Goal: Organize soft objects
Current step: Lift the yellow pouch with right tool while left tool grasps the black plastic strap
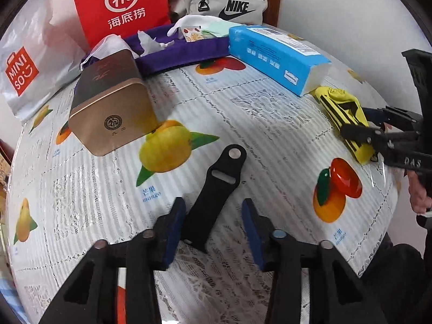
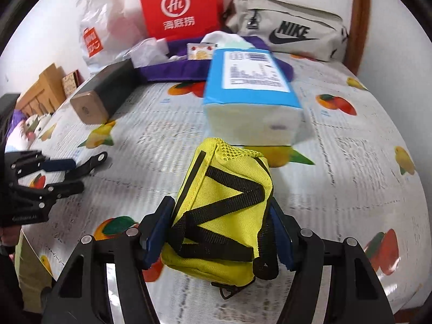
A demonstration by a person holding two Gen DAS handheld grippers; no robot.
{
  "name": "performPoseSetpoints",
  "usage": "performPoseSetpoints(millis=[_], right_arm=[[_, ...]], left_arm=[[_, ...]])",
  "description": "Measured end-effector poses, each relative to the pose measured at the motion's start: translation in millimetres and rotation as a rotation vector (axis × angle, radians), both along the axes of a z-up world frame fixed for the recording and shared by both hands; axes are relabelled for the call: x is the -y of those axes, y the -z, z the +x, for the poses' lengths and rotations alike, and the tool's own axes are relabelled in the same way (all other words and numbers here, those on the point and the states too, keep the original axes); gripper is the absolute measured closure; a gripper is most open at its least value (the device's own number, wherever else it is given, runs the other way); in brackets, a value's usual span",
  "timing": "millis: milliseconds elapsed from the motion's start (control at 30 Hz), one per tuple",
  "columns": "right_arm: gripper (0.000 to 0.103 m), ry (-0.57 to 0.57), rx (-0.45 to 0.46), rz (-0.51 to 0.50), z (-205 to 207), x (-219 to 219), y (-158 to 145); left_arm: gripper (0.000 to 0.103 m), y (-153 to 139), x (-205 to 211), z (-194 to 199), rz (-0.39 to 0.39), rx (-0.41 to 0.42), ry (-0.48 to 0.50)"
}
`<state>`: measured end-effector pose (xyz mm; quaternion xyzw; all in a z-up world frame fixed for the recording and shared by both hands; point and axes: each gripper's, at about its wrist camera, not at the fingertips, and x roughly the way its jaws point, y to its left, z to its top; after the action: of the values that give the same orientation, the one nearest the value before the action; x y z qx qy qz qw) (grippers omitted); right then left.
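On the bench (image 1: 243,113), the left gripper (image 1: 213,229) straddles a black strap (image 1: 213,189), fingers spread. Beside it, the right gripper's (image 2: 218,232) fingers pinch a yellow pouch (image 2: 224,202).

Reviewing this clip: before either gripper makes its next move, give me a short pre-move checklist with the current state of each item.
1. Right gripper pads pressed on yellow pouch: ok.
2. Pouch lifted clear of the tablecloth: cannot tell.
3. Left gripper straddling black strap: ok.
4. Left pads both gripping the strap: not ok, a gap shows on one side.
5. Blue tissue pack close ahead of the pouch: not ok.
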<state>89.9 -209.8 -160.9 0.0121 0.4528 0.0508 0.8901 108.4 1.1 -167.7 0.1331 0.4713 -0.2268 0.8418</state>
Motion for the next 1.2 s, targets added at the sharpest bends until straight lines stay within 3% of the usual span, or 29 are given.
performPoseSetpoints(millis=[100,233,533,600,767,1200], right_arm=[[0.036,0.009,0.009,0.015,1,6,1],[0.036,0.0,0.018,0.013,4,8,4],[0.029,-0.022,0.031,0.041,7,12,13],[0.03,-0.027,0.043,0.038,8,12,14],[0.049,-0.063,0.076,0.023,3,6,9],[0.055,-0.092,0.08,0.013,-7,8,-6]], left_arm=[[0.077,-1,-2,4,-0.007,-0.001,-0.006],[0.082,0,2,5,0.01,0.001,-0.016],[0.077,2,5,5,-0.007,-0.006,-0.055],[0.082,2,5,6,-0.009,0.003,-0.067],[0.083,0,1,5,-0.046,0.0,-0.11],[0.083,-12,2,-5,-0.085,0.016,-0.148]])
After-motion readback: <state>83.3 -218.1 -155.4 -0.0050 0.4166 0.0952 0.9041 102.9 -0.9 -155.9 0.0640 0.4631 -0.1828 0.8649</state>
